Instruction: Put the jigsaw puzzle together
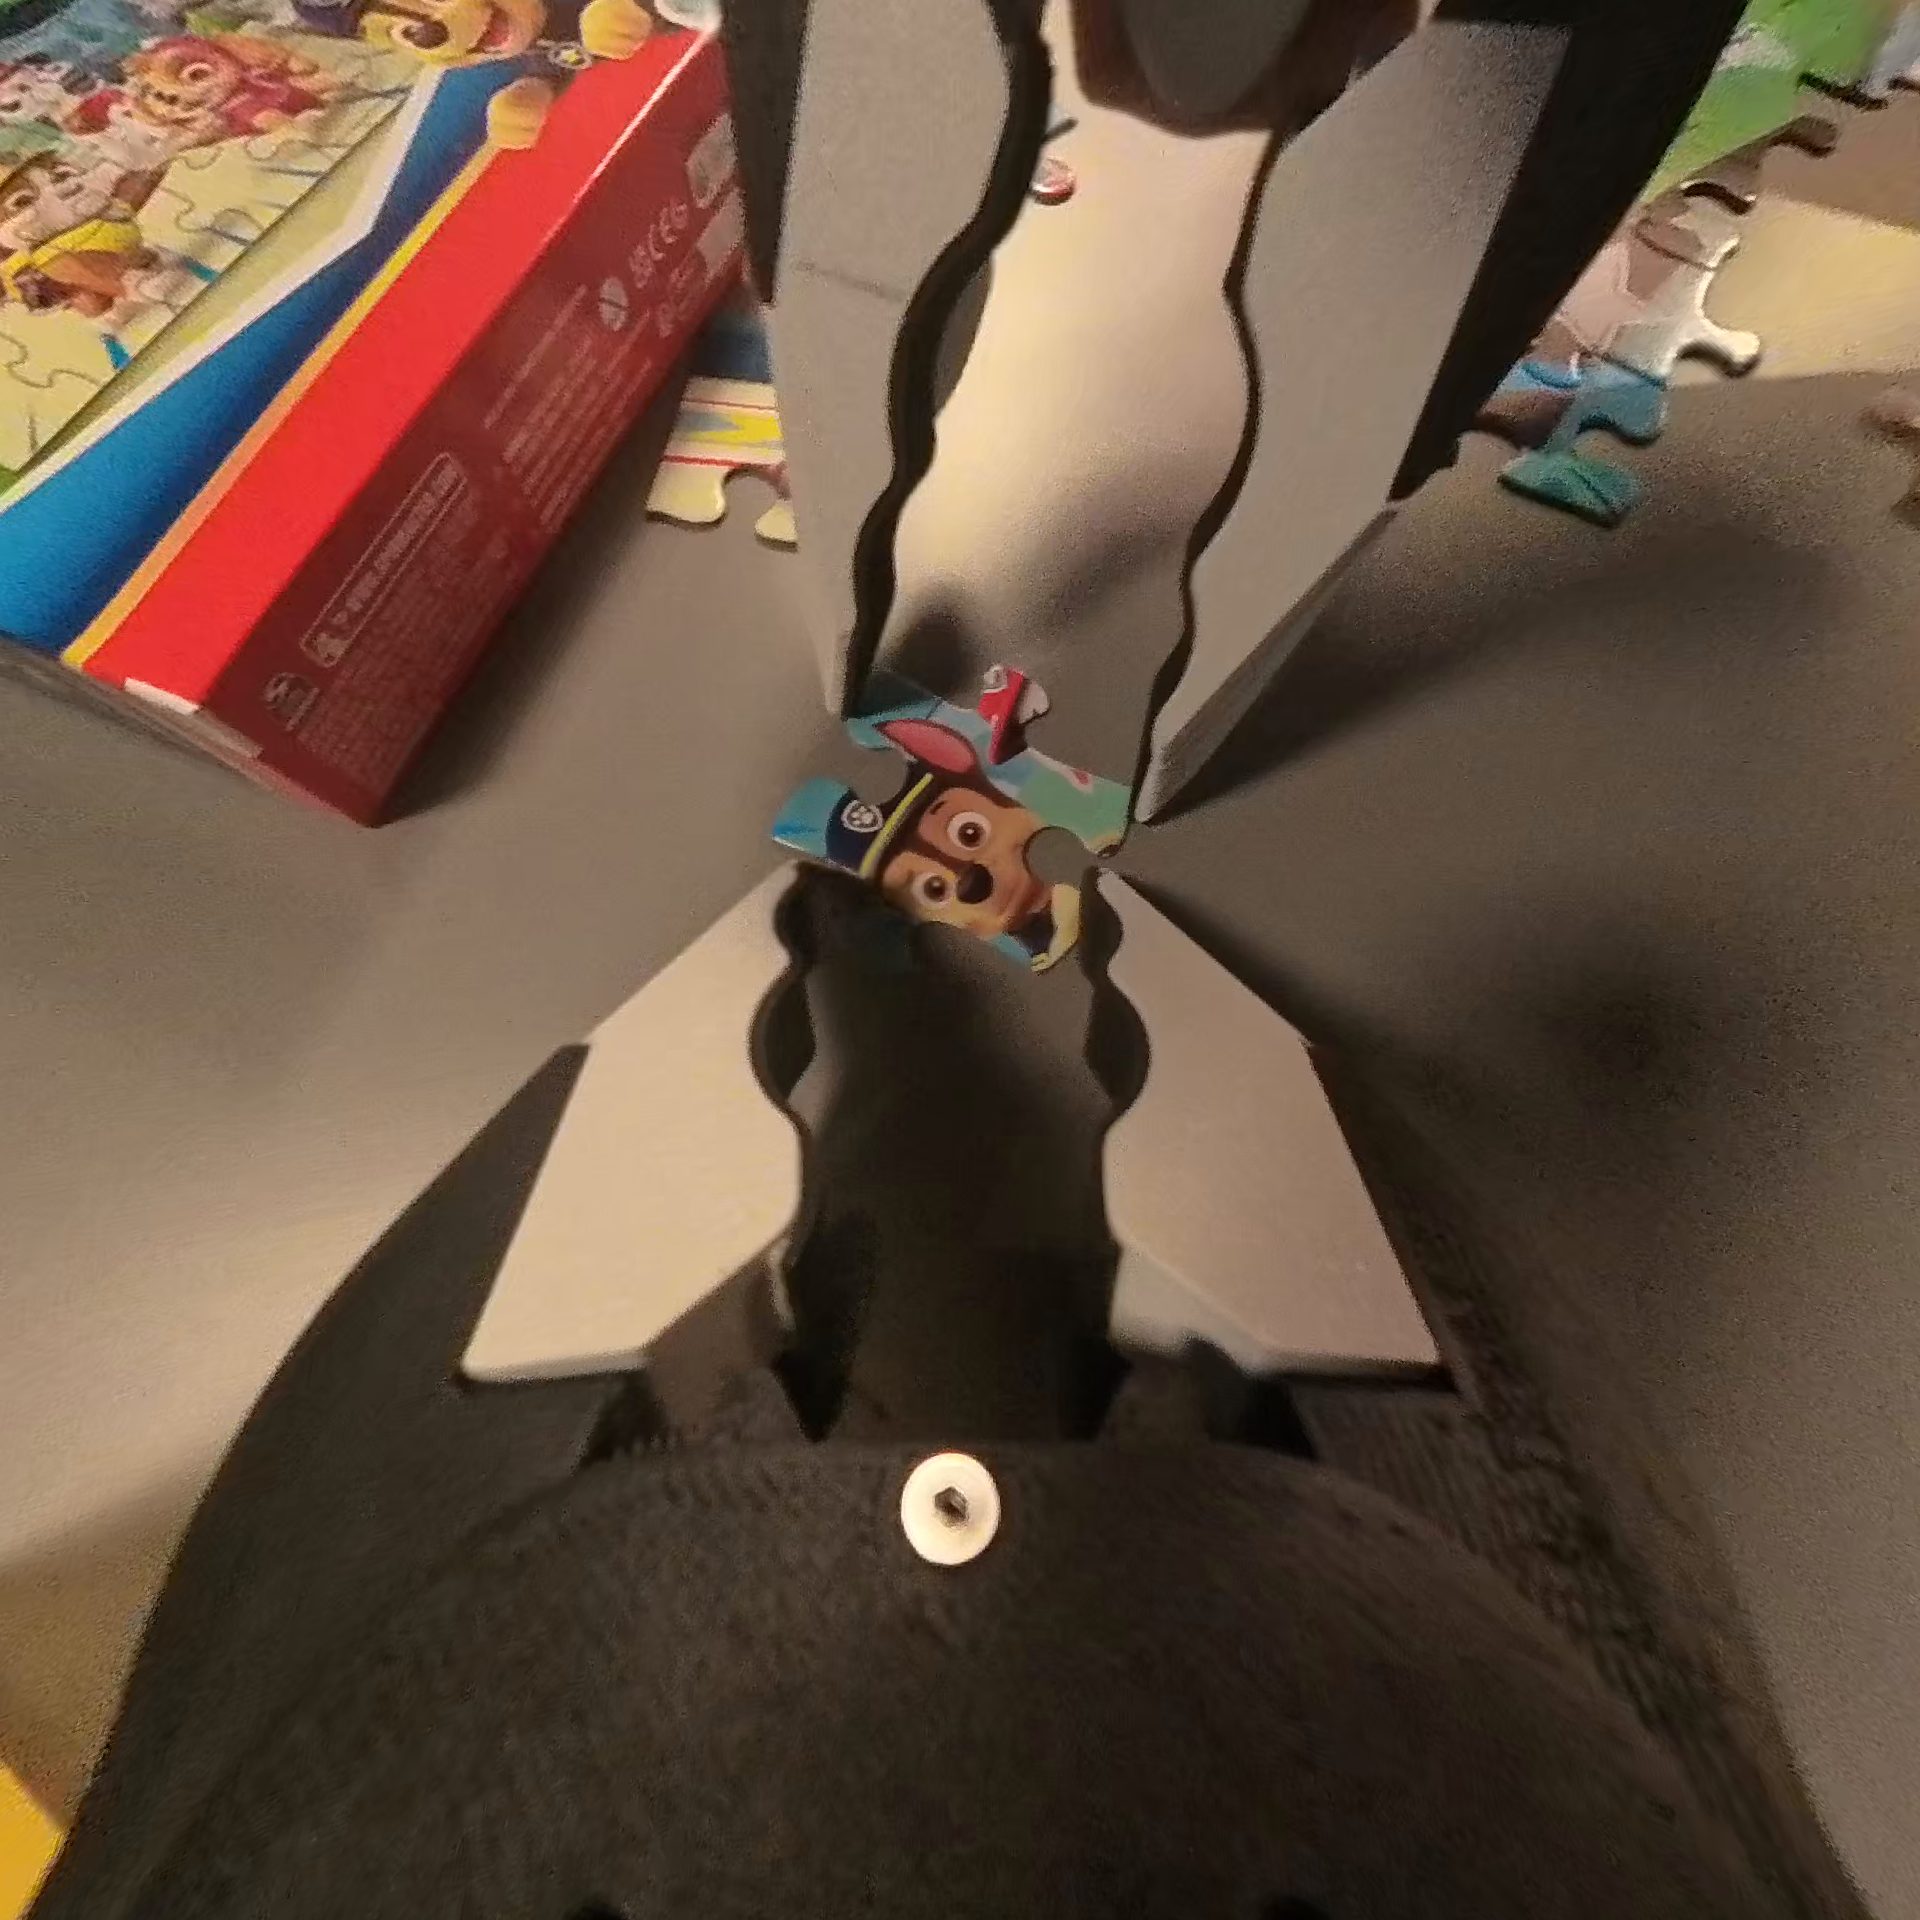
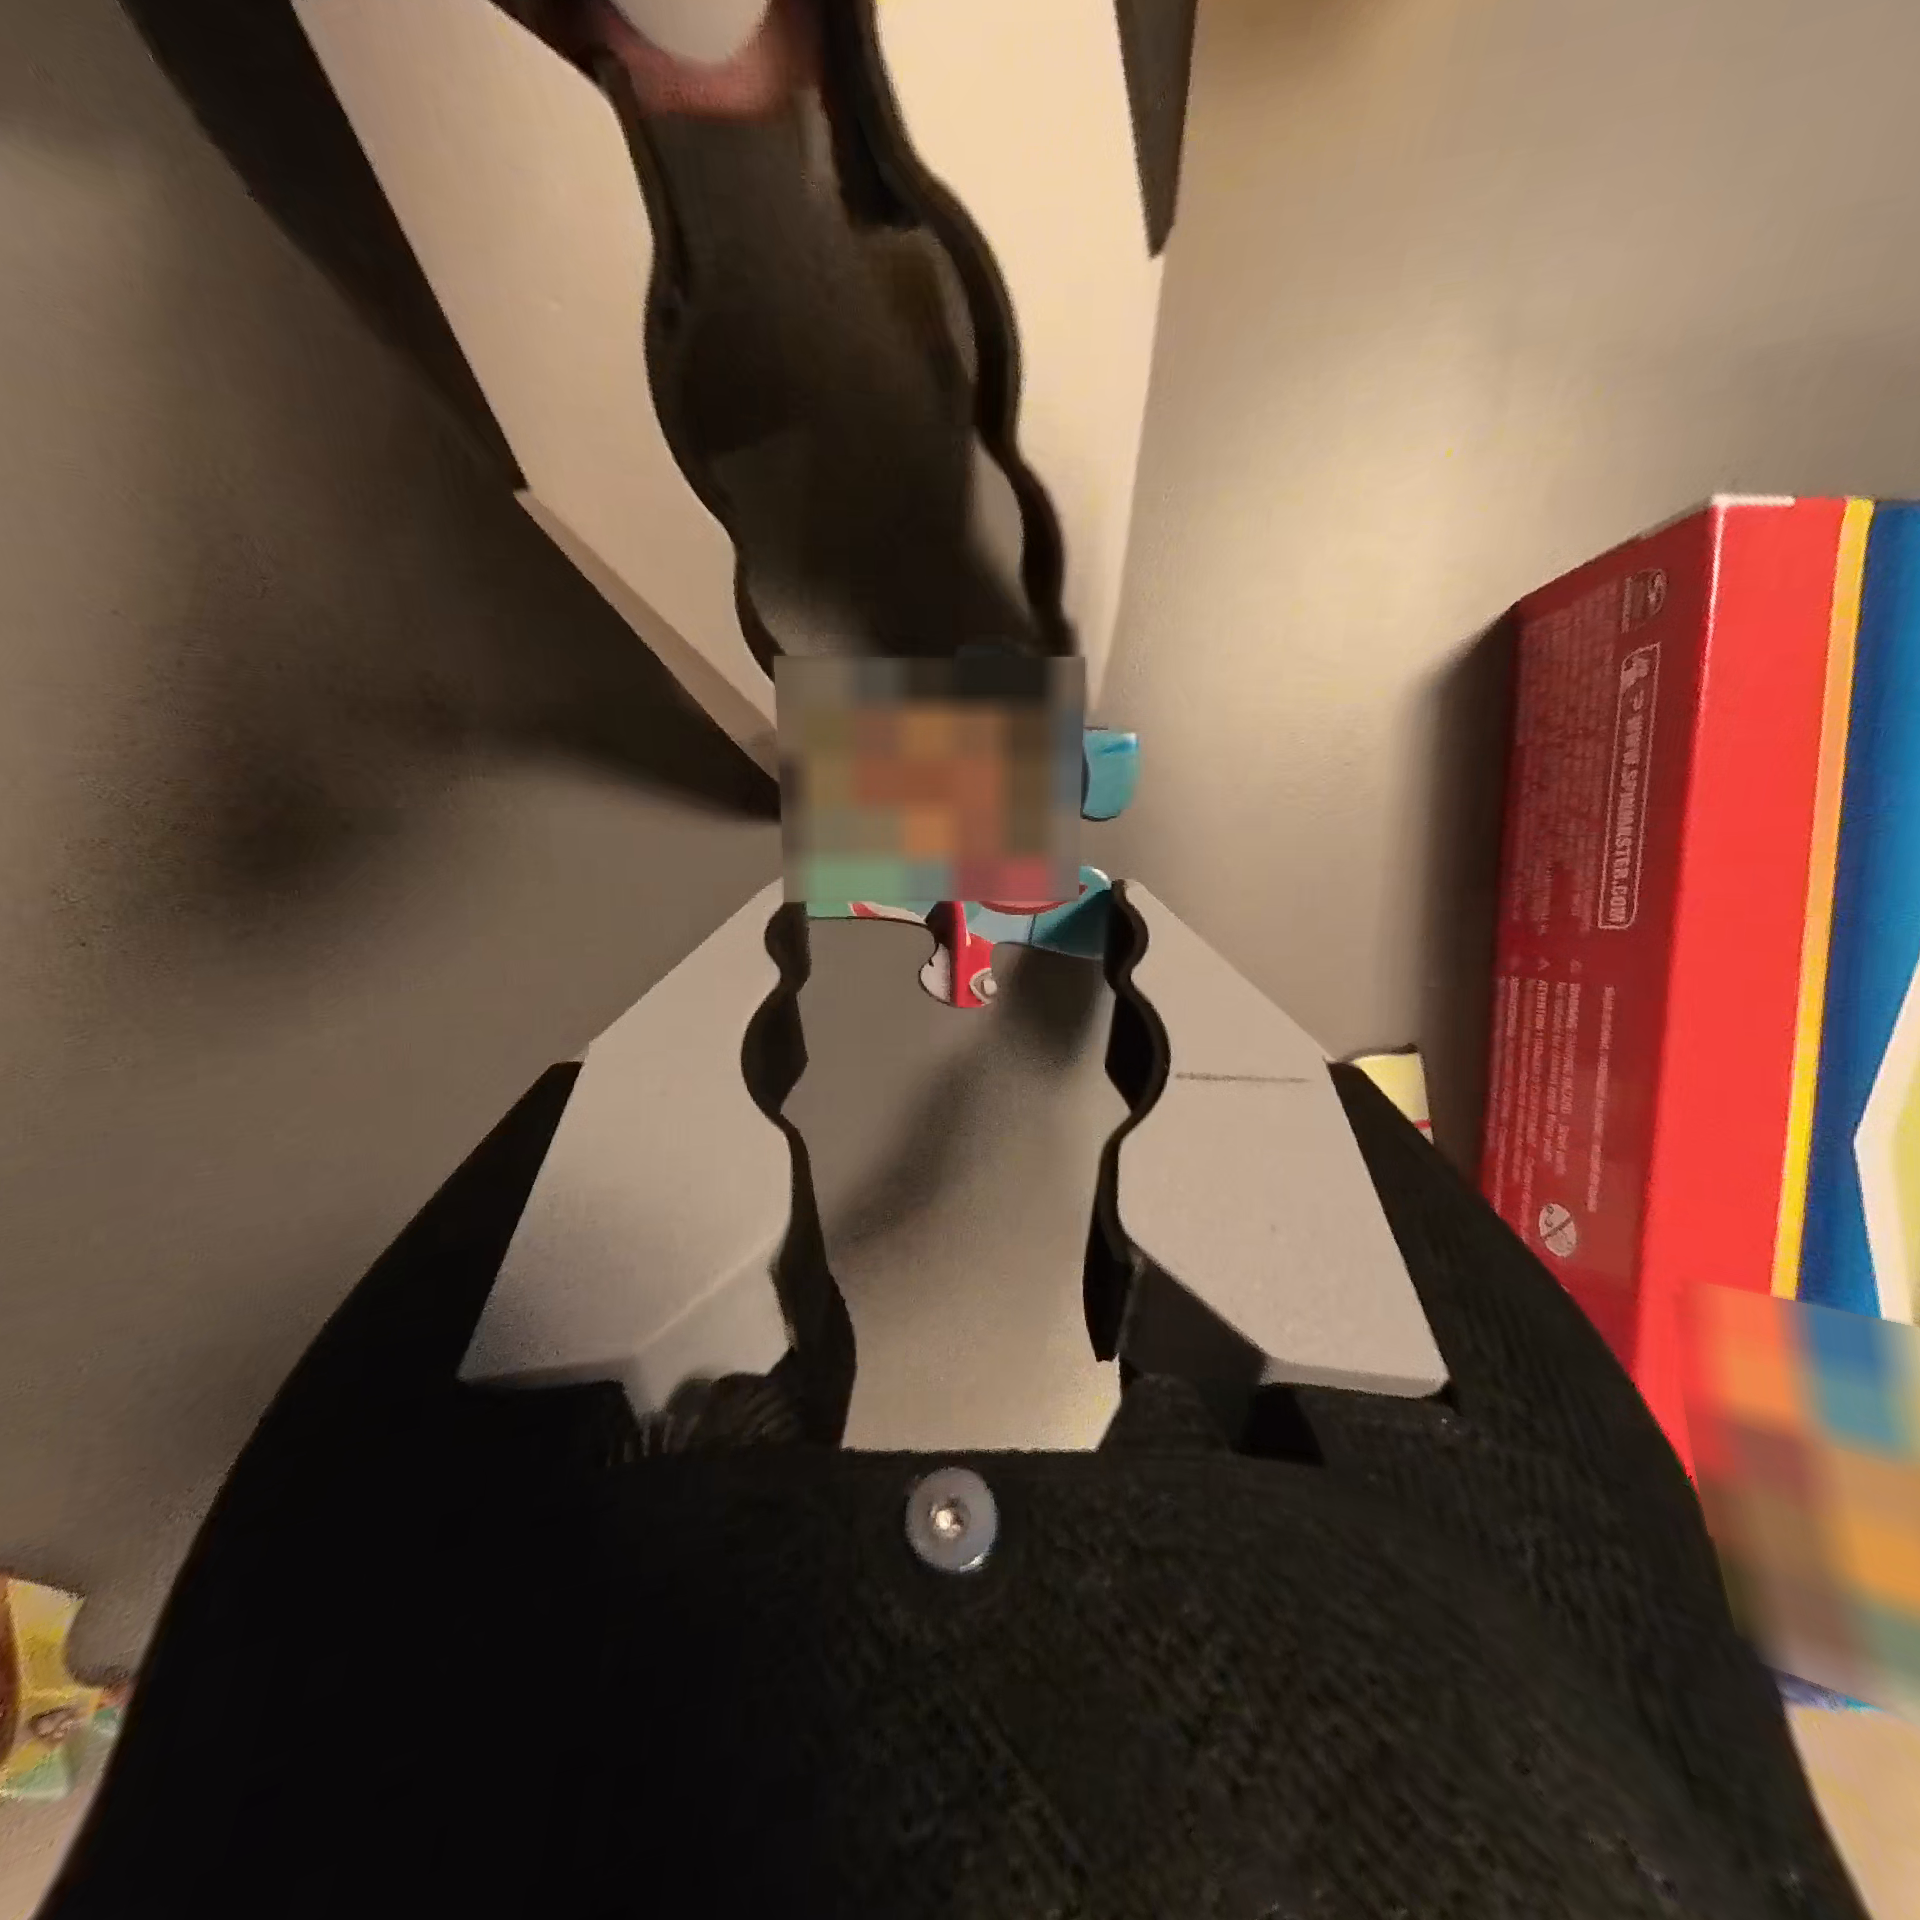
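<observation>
A puzzle piece (image 1: 956, 821) showing a cartoon dog lies flat on the grey table (image 1: 312, 987). The two grippers point at it from opposite sides, tip to tip. My left gripper (image 1: 951, 894) is open, and its fingertips straddle the piece's near edge without pressing on it. My right gripper (image 1: 997, 758) comes in from the top of the left wrist view, also open, with its tips at the piece's far corners. In the right wrist view the right gripper (image 2: 956, 904) is spread around the piece (image 2: 966, 956), most of which is covered by a mosaic patch. The left gripper's fingers (image 2: 623, 520) reach in from above.
A red and blue puzzle box (image 1: 416, 468) lies close to the left; it also shows in the right wrist view (image 2: 1662, 935). A pale loose piece (image 1: 727, 457) lies beside the box. A partly joined puzzle (image 1: 1621, 312) lies at the far right. Another piece (image 2: 42, 1683) lies at the lower left. My left and right fingertips are right by each other.
</observation>
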Tool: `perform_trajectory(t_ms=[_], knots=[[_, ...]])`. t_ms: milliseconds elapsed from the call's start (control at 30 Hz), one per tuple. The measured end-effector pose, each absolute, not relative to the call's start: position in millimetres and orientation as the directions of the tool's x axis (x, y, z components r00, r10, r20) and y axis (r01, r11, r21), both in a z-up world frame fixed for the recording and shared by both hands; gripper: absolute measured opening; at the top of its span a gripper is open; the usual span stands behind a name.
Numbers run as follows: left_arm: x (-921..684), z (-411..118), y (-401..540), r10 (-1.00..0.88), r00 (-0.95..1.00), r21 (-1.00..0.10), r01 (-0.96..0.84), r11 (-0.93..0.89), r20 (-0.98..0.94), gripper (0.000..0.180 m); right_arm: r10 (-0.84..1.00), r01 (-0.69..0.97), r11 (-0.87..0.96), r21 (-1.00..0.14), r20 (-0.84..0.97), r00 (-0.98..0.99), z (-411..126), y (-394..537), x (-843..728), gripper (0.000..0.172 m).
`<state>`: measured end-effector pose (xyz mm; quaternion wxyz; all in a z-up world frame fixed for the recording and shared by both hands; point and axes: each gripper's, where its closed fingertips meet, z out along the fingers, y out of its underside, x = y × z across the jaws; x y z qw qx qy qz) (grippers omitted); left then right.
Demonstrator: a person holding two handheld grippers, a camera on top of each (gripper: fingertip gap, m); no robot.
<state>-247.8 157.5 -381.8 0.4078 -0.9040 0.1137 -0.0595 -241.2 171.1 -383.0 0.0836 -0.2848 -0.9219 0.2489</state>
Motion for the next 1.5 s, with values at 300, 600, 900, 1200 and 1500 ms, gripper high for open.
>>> perform_trajectory(t_ms=[300,600,900,1200,1500], knots=[[-242,-381,160,-0.242,0.969,-0.749,-0.119,-0.652,0.056,0.06,0.52,0.398,0.79,-0.467,0.166,-0.838,-379,164,-234,0.037],[-246,-381,151,-0.216,0.975,-0.729,-0.105,-0.677,0.06,0.06,0.583,0.538,0.751,-0.383,0.003,-0.812,-383,162,-245,0.03],[-256,-378,142,-0.179,0.976,-0.739,-0.031,-0.673,0.122,0.063,0.528,0.462,0.817,-0.345,0.126,-0.84,-383,154,-236,0.001],[-253,-379,145,-0.209,0.973,-0.759,-0.067,-0.647,0.092,0.066,0.75,0.311,0.587,-0.747,0.359,-0.555,-350,172,-254,0.04],[-248,-382,152,-0.247,0.969,-0.753,-0.176,-0.634,-0.018,0.078,0.805,-0.052,0.553,-0.832,0.549,-0.225,-300,202,-253,0.041]])
